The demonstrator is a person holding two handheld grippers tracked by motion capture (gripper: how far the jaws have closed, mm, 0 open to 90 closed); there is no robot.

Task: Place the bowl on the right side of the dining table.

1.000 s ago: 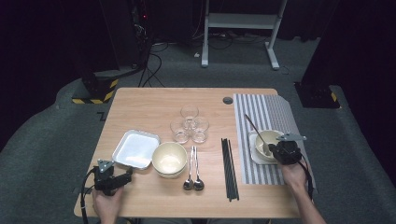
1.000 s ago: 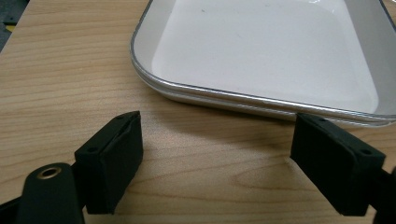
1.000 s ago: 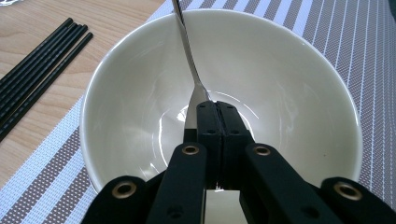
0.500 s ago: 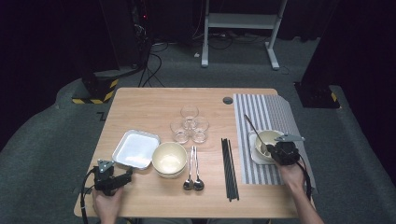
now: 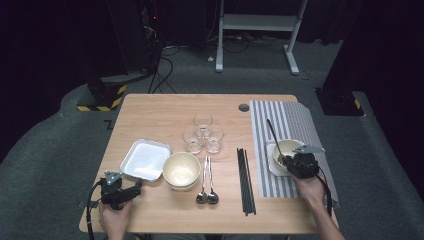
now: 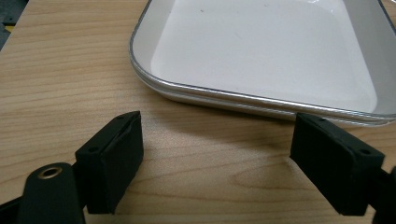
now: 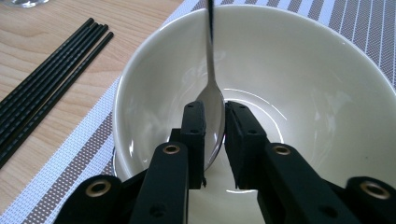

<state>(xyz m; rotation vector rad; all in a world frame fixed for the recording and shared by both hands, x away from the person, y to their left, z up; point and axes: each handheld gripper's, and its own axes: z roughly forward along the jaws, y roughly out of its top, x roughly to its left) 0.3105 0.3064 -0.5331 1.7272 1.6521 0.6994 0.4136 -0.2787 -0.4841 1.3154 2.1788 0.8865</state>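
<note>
Our right claw (image 7: 215, 135) has just been opening, and the spoon (image 7: 212, 100) stands between its jaws, inside the bowl (image 7: 299, 70); the pads seem released. The spoon is light, stiff and slippery metal, so we better take the thin handle above the claw. The left claw (image 6: 219, 163) waits open.

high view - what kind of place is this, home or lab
Probably a lab or studio staged as a dining spot: a wooden table laid with bowls, glasses and chopsticks, but on grey carpet amid dark surrounds, cables and hazard-striped bases.
</note>
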